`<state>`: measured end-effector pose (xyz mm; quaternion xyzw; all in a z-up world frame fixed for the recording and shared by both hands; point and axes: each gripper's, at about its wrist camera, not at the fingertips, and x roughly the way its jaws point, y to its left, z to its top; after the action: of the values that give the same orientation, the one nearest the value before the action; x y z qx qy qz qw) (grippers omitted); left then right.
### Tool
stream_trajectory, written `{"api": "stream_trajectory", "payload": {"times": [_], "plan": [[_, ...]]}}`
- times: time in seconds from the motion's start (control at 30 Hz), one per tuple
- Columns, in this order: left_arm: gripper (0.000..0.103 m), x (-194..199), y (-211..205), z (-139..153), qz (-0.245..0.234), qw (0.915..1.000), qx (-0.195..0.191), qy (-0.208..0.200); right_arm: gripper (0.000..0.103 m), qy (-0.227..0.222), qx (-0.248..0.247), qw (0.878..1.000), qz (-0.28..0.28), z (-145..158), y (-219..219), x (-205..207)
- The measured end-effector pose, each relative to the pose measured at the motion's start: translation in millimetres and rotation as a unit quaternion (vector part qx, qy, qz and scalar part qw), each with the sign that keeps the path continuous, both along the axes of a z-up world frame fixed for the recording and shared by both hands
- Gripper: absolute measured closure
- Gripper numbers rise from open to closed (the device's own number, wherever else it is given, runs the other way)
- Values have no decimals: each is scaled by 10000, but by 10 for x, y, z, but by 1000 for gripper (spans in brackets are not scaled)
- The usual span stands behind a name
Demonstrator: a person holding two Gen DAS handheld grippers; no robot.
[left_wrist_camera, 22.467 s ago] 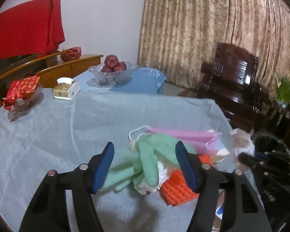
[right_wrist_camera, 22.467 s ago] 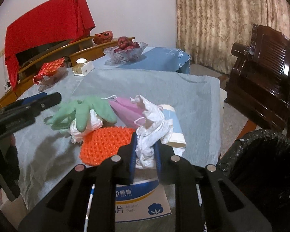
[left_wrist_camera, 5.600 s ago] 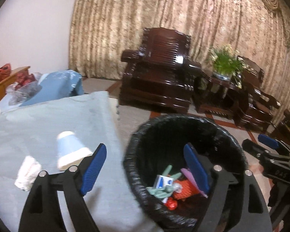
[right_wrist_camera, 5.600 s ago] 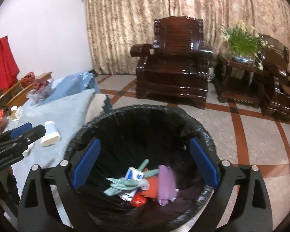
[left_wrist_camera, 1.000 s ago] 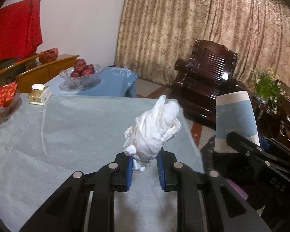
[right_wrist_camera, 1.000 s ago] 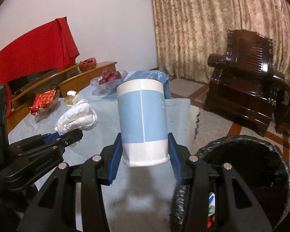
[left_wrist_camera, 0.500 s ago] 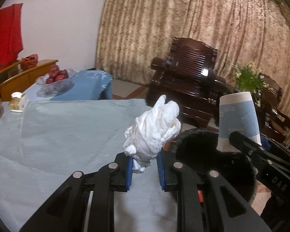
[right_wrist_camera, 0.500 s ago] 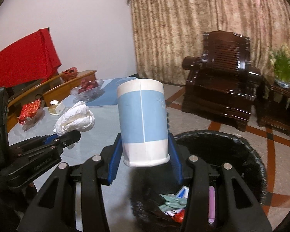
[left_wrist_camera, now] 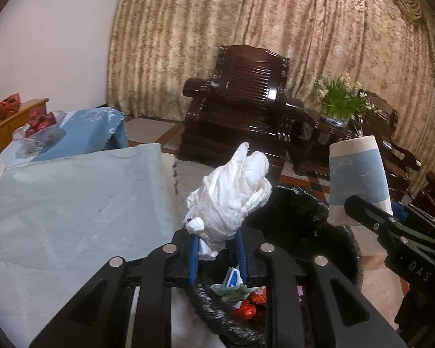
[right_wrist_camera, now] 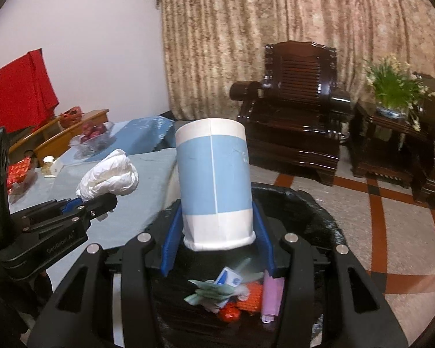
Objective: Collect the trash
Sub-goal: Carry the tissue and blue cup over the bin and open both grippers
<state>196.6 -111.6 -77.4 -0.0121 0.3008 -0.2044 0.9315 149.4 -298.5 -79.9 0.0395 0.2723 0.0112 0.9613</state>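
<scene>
Now both my grippers sit over the black trash bin (right_wrist_camera: 310,203), where a second ago the grey-clothed table (left_wrist_camera: 72,197) filled the view beneath them. In the left wrist view, my left gripper (left_wrist_camera: 217,256) has its blue fingers (left_wrist_camera: 193,256) pinching the bottom of a crumpled white tissue wad (left_wrist_camera: 232,200), which stands up at the centre of the frame, above the bin's near rim. At the right edge of that view, the paper cup and my other gripper show over the bin's far side.

In the right wrist view, my right gripper (right_wrist_camera: 216,243) clamps a blue and white paper cup (right_wrist_camera: 214,185) upside down, fingers pressed on both its sides near the wide rim. It fills the middle of the frame, directly above the bin's mouth. Below it, in the lower centre, earlier trash (right_wrist_camera: 235,293) lies at the bottom: green gloves, a small box, orange pieces, something pink.

I judge both pieces are nearly in place to be let go; the table looks cleared of trash.
</scene>
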Motion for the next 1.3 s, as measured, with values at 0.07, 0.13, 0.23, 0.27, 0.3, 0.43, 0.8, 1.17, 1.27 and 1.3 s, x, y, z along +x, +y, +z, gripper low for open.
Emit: {"api": "stream_trajectory", "payload": {"times": [0.07,0.13,0.23,0.27,0.3,0.43,0.8,1.17,1.27,1.3], "plan": [[81,10,-93,-25,-81,10000,39,8,58,35,-3,10000,-78,-45,-73,-12],[81,23,-157,-66,-152,9998,79,40,58,85,-4,9999,-149,-102,-136,-18],[81,47,-258,-136,-238,9996,128,106,58,194,6,9995,-259,-200,-232,-12],[81,55,-294,-157,-260,9995,141,122,58,218,11,9994,-283,-225,-252,-15],[80,60,-331,-183,-285,9994,158,140,58,248,15,9992,-311,-254,-268,-9],[80,97,-451,-286,-355,9989,220,216,58,370,19,9986,-389,-363,-367,18],[66,176,-564,-432,-371,9985,212,333,48,566,-16,9970,-527,-550,-507,86],[29,173,-483,-392,-316,9989,117,329,15,637,-51,9958,-661,-631,-552,97],[23,164,-405,-358,-247,9992,138,289,13,639,-48,9959,-635,-612,-528,81],[21,157,-370,-346,-214,9992,144,290,12,640,-39,9960,-618,-601,-510,76]]}}
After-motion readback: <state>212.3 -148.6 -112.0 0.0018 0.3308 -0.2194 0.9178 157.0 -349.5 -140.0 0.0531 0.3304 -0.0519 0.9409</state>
